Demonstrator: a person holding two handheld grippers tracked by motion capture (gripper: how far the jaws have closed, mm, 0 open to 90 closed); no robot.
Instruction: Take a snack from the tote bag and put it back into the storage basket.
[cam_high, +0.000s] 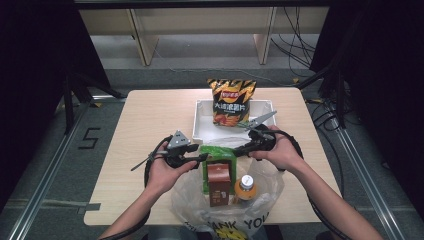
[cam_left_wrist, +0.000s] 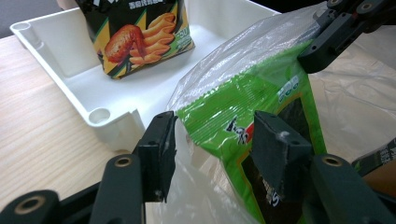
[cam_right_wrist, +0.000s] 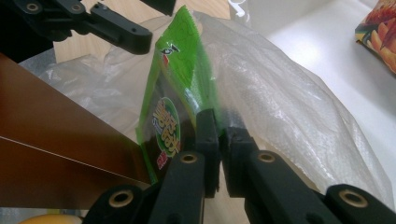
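A clear plastic bag (cam_high: 265, 185) printed with THANK YOU lies at the table's front edge. It holds a green snack bag (cam_high: 217, 155), a brown carton (cam_high: 218, 185) and an orange-capped bottle (cam_high: 245, 187). My left gripper (cam_high: 202, 157) is at the green snack bag's left top corner. In the left gripper view its jaws (cam_left_wrist: 215, 140) stand open, with the green snack bag (cam_left_wrist: 261, 88) and bag film between them. My right gripper (cam_high: 239, 150) is shut on the plastic bag's rim (cam_right_wrist: 280, 107) beside the green snack bag (cam_right_wrist: 182, 60); its fingertips (cam_right_wrist: 218, 128) are pinched together.
A white tray (cam_high: 200, 120) stands behind the plastic bag, mid-table. A black and orange chip bag (cam_high: 231, 102) leans upright at its far side. Bare wood lies left of the tray. Cables trail from both grippers; dark stands flank the table.
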